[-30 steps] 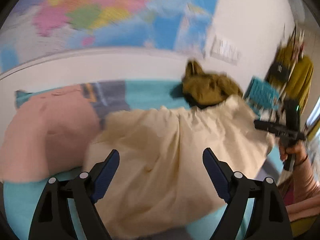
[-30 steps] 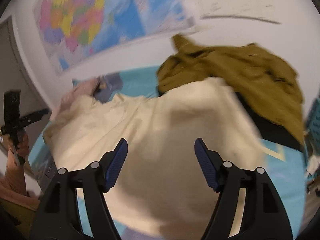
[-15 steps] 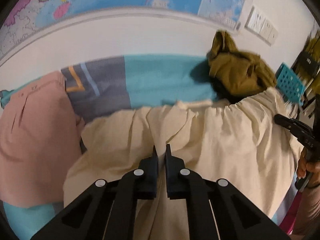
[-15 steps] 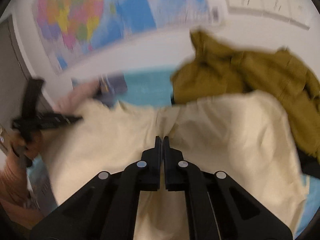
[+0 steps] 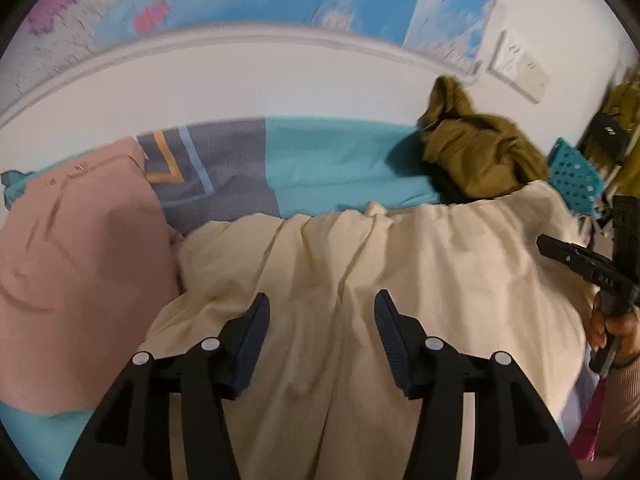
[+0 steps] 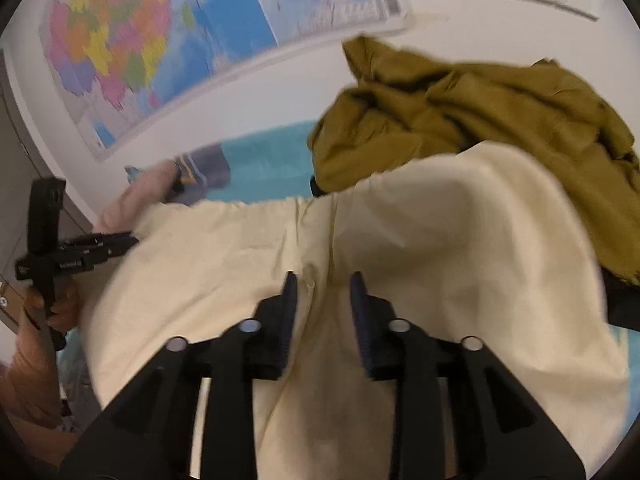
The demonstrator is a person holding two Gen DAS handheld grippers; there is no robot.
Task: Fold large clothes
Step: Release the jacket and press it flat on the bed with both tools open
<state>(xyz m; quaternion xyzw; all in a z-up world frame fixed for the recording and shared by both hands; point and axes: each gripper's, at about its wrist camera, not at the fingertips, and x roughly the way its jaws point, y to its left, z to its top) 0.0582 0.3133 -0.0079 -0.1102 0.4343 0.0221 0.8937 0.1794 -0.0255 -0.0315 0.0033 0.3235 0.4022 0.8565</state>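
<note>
Bed (image 5: 340,160) with teal and grey sheet, cream garment (image 5: 400,264) spread across it, near edge bunched under both claws. Half a second back both claws pressed together; now opening again. Left claw (image 5: 322,320) spread over cream cloth, pads clear of fabric. Right claw (image 6: 322,304) narrower gap, a cream fold rising between the jaws, not pinched. Pink garment (image 5: 72,264) beside cream, on its left. Olive garment (image 6: 480,120) heaped at cream's far right corner. Teal basket (image 5: 572,176) past bed, contents unreadable.
</note>
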